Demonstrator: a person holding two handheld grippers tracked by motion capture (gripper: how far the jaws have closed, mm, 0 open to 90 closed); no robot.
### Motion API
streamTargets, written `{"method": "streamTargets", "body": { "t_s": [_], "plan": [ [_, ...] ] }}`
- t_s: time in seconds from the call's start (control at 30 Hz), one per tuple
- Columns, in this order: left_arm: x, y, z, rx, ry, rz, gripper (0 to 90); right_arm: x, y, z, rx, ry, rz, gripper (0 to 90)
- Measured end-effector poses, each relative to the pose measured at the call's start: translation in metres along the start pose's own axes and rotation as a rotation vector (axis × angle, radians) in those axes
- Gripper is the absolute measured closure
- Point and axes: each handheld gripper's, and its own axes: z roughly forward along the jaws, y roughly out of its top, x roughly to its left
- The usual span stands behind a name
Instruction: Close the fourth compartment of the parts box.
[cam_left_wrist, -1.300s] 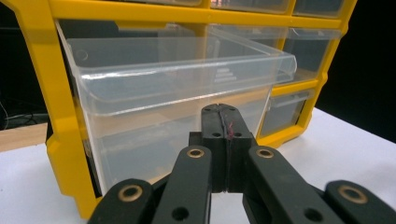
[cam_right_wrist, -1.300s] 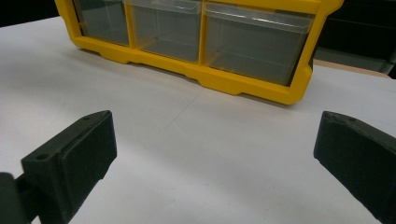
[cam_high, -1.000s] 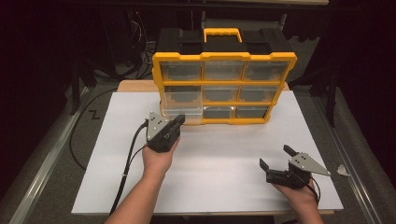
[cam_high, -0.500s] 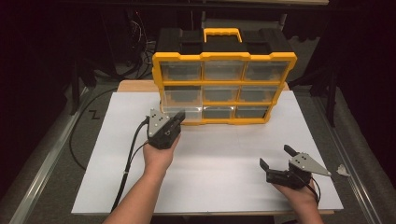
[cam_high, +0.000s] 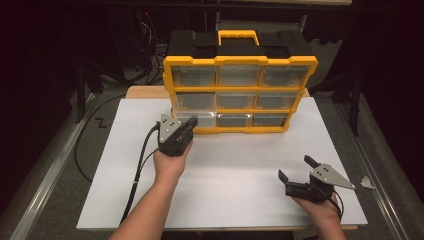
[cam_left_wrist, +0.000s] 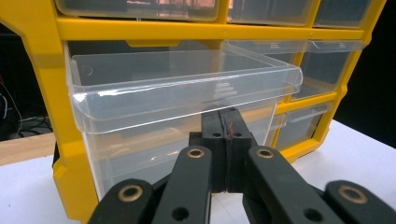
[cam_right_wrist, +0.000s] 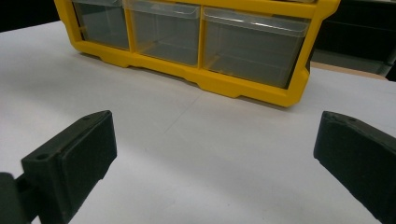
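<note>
Nothing has moved: left gripper (cam_left_wrist: 226, 140), pressed together, touches the pulled-out drawer (cam_left_wrist: 182, 93) of the yellow cabinet (cam_high: 240, 90); right gripper (cam_high: 299, 169) spread, empty.

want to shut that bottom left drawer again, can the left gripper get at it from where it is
Probably yes. The left gripper, jaws shut, sits right at the front of the pulled-out clear drawer in the yellow organizer, nothing between them. The right gripper rests open, well clear.

Drawer (cam_left_wrist: 187, 93) sticks out of cabinet (cam_high: 240, 65), bottom left.
</note>
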Motion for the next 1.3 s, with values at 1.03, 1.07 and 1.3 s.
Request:
{"method": "streamTargets", "body": {
  "t_s": [1.03,1.07,1.3],
  "plan": [
    [0.011,0.008,0.019,0.013,0.031,0.004,89.7,-0.001,0.001,-0.001,-0.010,0.002,0.001,0.7],
    [0.011,0.009,0.020,0.012,0.032,0.001,89.7,-0.001,0.001,-0.001,-0.010,0.002,0.002,0.7],
    [0.014,0.011,0.025,0.012,0.039,-0.006,89.7,-0.001,0.000,-0.001,-0.010,0.003,0.003,0.7]
  ]
}}
